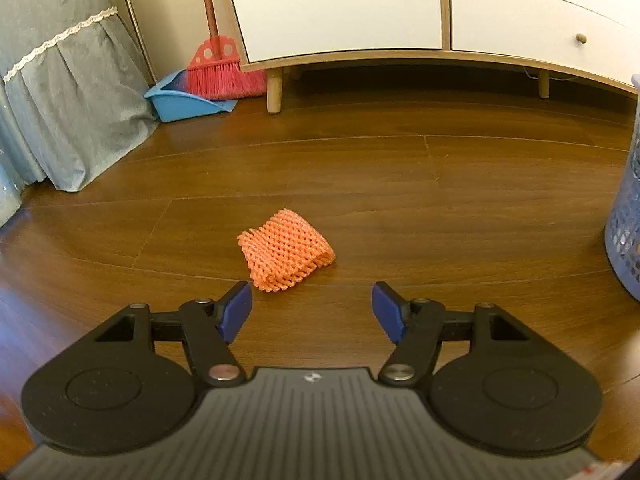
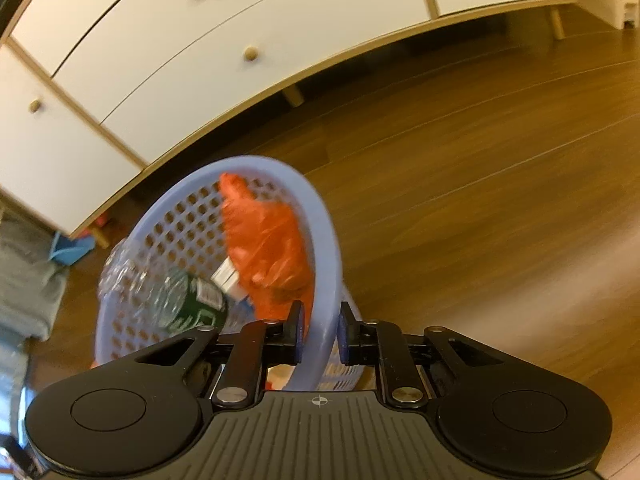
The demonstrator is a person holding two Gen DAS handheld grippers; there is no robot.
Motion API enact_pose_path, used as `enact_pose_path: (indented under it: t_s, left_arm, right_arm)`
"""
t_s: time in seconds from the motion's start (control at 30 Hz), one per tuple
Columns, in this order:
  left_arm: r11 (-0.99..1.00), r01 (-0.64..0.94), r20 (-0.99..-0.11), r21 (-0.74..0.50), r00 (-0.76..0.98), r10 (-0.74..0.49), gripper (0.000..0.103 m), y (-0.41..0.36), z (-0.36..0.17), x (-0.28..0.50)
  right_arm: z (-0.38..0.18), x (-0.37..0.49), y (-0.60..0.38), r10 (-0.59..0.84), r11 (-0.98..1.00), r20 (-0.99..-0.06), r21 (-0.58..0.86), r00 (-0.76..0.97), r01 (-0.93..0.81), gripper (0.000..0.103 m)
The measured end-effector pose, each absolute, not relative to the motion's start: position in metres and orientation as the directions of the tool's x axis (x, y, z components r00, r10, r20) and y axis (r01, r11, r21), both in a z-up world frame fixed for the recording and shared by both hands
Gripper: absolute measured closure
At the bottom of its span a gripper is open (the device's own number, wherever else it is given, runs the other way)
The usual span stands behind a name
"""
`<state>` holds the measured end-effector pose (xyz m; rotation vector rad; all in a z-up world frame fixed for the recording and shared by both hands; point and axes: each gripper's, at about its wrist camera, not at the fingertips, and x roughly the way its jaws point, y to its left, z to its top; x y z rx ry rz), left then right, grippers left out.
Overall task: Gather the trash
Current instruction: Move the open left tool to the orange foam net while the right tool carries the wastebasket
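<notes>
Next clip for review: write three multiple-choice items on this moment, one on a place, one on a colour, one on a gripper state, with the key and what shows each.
1. Where is the orange foam net?
A. In the basket
B. On the floor ahead of the left hand-held gripper
C. In the dustpan

2. What colour is the laundry-style basket?
A. Pale blue
B. Green
C. Black

3. What is the right hand-held gripper doing?
A. Wide open
B. Holding a broom
C. Shut on the basket rim

Key: 1 B, net lies on bare wood between open fingers' line; 2 A, rim and mesh are pale blue; 3 C, pads pinch the rim.

Home: sideboard (image 1: 340, 8), broom (image 1: 218, 68), wood floor (image 1: 400, 200).
</notes>
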<state>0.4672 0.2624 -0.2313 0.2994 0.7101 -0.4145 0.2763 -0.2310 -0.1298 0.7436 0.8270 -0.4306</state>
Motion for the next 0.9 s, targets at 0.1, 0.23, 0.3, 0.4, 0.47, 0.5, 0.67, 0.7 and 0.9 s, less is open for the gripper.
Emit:
enact_pose_path:
  t_s: [0.1, 0.23, 0.3, 0.4, 0.47, 0.5, 0.67, 0.7, 0.9]
  left_arm:
    - [0.876, 0.465, -0.684, 0.126, 0.680, -0.263, 0.040, 0.263, -0.237, 0.474]
    - [0.874, 0.472, -0.687, 0.118, 0.674, -0.271, 0.037, 0.262, -0.245, 0.486]
    - [0.874, 0.472, -0.687, 0.115, 0.673, -0.273, 0.036, 0.260, -0.249, 0.494]
    - [0.873, 0.472, -0.690, 0.119, 0.672, -0.269, 0.035, 0.255, -0.256, 0.507]
    - [0.875, 0.469, -0.694, 0.122, 0.671, -0.263, 0.034, 0.251, -0.261, 0.515]
    - [0.877, 0.465, -0.699, 0.120, 0.667, -0.258, 0.034, 0.249, -0.264, 0.521]
    - [0.901, 0.424, -0.721, 0.087, 0.651, -0.237, 0.034, 0.247, -0.275, 0.547]
    - [0.907, 0.413, -0.724, 0.080, 0.650, -0.233, 0.034, 0.248, -0.277, 0.553]
    - [0.935, 0.353, -0.752, 0.046, 0.628, -0.200, 0.034, 0.250, -0.291, 0.588]
  right_arm:
    - [-0.130, 0.283, -0.229, -0.116, 0.680, -0.787, 0.383, 0.607, 0.626, 0.092]
    - [-0.127, 0.288, -0.230, -0.154, 0.686, -0.780, 0.357, 0.607, 0.633, 0.093]
    - [-0.124, 0.289, -0.232, -0.172, 0.689, -0.771, 0.351, 0.613, 0.634, 0.094]
    - [-0.120, 0.289, -0.238, -0.210, 0.693, -0.764, 0.324, 0.610, 0.644, 0.094]
    - [-0.119, 0.288, -0.242, -0.230, 0.685, -0.763, 0.313, 0.603, 0.658, 0.094]
    - [-0.119, 0.289, -0.243, -0.245, 0.679, -0.763, 0.305, 0.598, 0.668, 0.094]
    - [-0.116, 0.282, -0.254, -0.290, 0.661, -0.759, 0.282, 0.583, 0.696, 0.094]
    - [-0.115, 0.282, -0.255, -0.297, 0.661, -0.758, 0.276, 0.581, 0.698, 0.094]
    - [-0.110, 0.279, -0.262, -0.341, 0.653, -0.753, 0.242, 0.563, 0.718, 0.094]
